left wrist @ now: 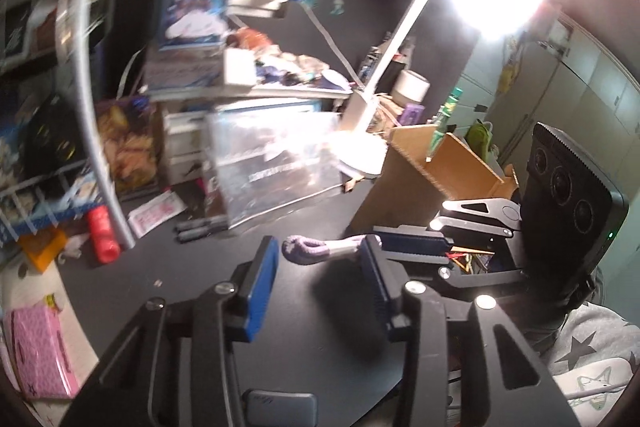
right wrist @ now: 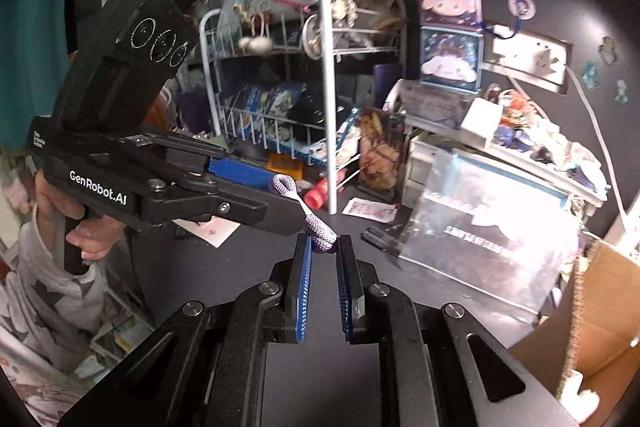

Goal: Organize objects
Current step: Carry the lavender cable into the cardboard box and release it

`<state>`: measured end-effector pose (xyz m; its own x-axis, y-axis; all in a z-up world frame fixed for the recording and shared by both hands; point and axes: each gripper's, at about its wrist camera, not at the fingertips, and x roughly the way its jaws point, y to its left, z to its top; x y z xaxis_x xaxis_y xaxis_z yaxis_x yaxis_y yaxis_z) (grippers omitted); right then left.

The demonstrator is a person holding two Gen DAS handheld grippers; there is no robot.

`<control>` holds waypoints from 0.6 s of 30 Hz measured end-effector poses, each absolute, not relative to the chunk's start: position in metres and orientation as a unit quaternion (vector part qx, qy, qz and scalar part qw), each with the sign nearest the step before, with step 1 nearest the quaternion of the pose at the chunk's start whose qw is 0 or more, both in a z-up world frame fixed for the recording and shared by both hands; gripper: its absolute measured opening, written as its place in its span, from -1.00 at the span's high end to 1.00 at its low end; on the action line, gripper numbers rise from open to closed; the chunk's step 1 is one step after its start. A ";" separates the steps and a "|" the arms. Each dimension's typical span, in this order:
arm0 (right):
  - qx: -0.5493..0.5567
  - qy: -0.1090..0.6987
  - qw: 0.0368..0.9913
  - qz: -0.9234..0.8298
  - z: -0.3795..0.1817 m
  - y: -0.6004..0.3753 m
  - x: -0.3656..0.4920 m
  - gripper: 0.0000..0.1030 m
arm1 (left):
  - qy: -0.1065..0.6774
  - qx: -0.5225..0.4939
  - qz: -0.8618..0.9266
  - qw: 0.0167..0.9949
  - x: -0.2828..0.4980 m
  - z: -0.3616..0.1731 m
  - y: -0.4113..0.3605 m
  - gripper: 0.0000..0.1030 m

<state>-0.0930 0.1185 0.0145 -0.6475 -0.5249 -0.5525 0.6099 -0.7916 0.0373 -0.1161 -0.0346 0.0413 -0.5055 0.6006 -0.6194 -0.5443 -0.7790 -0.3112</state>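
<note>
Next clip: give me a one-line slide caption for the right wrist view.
Right gripper pinches one end of a lilac braided cord; the left gripper has its tips at the cord's looped far end.

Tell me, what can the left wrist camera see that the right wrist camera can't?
Only the left wrist view shows the bright desk lamp, a pink box low on the left, and a green bottle standing in the cardboard box.

Only the right wrist view shows a hand wrapped round a black handle.

Both show the purple cord, the clear plastic bag, the red bottle and the black markers on the dark table.
</note>
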 end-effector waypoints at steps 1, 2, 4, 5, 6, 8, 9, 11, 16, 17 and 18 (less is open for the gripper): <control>0.275 0.077 0.308 -0.907 0.016 0.124 -0.090 0.84 | -0.030 -0.369 0.867 0.334 -0.116 0.045 -0.027 0.30; 0.273 0.077 0.304 -0.910 0.018 0.130 -0.087 0.84 | -0.023 -0.366 0.867 0.338 -0.117 0.050 -0.019 0.31; 0.269 0.076 0.295 -0.914 0.022 0.140 -0.083 0.84 | -0.008 -0.361 0.867 0.343 -0.119 0.057 -0.002 0.34; 0.267 0.076 0.290 -0.916 0.024 0.146 -0.082 0.84 | -0.003 -0.360 0.866 0.347 -0.120 0.060 0.006 0.35; 0.266 0.077 0.285 -0.918 0.025 0.153 -0.081 0.84 | 0.003 -0.360 0.864 0.351 -0.121 0.062 0.014 0.35; 0.263 0.073 0.272 -0.923 0.028 0.168 -0.077 0.84 | 0.011 -0.362 0.860 0.359 -0.125 0.067 0.031 0.40; 0.264 0.070 0.266 -0.925 0.029 0.175 -0.076 0.84 | 0.015 -0.364 0.858 0.362 -0.127 0.070 0.040 0.42; 0.265 0.061 0.252 -0.929 0.032 0.194 -0.075 0.84 | 0.023 -0.367 0.853 0.370 -0.133 0.074 0.059 0.42; 0.270 0.043 0.221 -0.936 0.036 0.234 -0.076 0.84 | 0.045 -0.381 0.840 0.384 -0.147 0.079 0.109 0.42; 0.272 0.040 0.215 -0.937 0.036 0.241 -0.076 0.84 | 0.050 -0.385 0.836 0.386 -0.150 0.079 0.119 0.42; 0.276 0.035 0.208 -0.938 0.036 0.251 -0.077 0.84 | 0.053 -0.390 0.833 0.389 -0.153 0.079 0.127 0.42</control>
<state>-0.0769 0.2512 0.0355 -0.7611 -0.3703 -0.5325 0.4085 -0.9114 0.0498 -0.1528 0.1274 0.0787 -0.3940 0.6061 -0.6909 -0.6893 -0.6921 -0.2141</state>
